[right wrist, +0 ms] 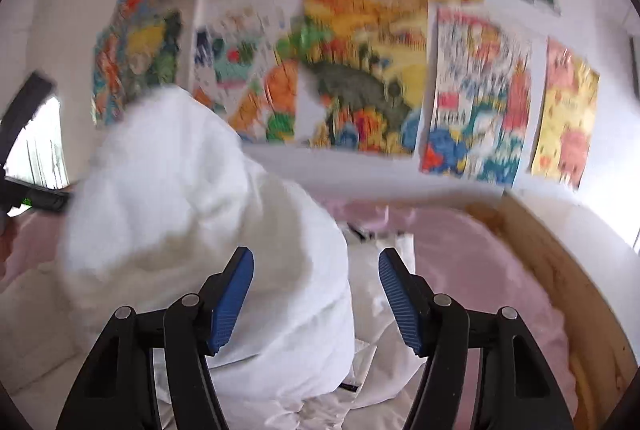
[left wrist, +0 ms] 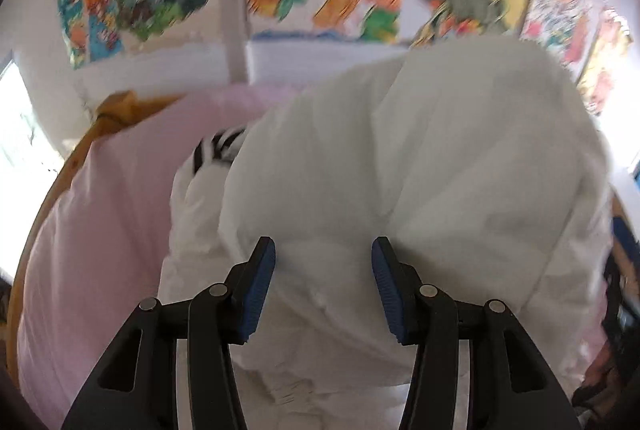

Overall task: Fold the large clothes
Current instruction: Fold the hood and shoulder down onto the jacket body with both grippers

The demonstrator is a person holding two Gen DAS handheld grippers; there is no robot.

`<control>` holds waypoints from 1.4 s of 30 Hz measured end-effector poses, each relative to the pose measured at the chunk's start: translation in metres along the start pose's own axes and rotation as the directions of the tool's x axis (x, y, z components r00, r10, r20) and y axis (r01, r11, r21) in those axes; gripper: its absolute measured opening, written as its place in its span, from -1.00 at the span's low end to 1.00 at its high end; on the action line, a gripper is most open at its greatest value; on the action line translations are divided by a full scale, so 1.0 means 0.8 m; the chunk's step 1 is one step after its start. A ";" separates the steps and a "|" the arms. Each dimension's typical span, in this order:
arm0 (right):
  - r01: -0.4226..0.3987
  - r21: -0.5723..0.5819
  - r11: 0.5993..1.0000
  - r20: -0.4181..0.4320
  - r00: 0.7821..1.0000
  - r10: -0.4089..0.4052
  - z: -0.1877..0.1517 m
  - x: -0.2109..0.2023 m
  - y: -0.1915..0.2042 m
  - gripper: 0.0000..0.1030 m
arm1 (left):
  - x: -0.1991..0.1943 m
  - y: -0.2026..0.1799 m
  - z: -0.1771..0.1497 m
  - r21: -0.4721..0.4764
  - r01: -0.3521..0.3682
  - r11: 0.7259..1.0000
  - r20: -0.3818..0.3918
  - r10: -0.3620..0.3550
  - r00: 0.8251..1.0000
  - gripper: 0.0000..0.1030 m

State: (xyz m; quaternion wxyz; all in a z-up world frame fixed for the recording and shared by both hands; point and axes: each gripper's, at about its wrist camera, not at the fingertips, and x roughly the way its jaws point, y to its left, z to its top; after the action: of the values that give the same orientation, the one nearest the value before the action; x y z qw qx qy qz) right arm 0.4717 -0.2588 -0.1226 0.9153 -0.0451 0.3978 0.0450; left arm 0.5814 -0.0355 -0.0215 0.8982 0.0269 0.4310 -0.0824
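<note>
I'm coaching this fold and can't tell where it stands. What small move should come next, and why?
Probably lower the left gripper and close it on the white garment. Both it and the right gripper stand open, and the garment sits bunched on the pink sheet, unfolded.

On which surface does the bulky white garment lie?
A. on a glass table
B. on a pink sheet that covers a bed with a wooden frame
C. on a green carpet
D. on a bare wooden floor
B: the white garment is heaped on the pink sheet, and the wooden frame shows along the sheet's edge in both wrist views.
</note>
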 end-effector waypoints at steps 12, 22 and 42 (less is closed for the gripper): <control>0.062 -0.018 0.998 -0.155 0.986 -0.064 -0.062 0.148 -0.029 0.59 | 0.082 0.028 -0.030 -0.031 -0.012 0.999 -0.028 0.011 1.000 -0.03; 0.041 0.024 0.999 -0.144 0.989 -0.038 -0.094 0.188 -0.034 0.65 | 0.113 0.012 -0.040 0.005 -0.053 0.999 0.059 0.053 0.997 0.00; -0.255 0.135 0.958 -0.039 0.964 0.262 0.074 0.150 0.000 0.69 | 0.013 0.004 0.060 -0.079 0.060 0.995 0.104 -0.051 0.993 0.12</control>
State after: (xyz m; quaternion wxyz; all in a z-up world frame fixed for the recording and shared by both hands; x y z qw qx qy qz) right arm 0.5958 -0.2461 -0.1703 0.8909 0.0651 0.4281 0.1371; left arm 0.6253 -0.0393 -0.0001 0.9166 -0.0263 0.3884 -0.0908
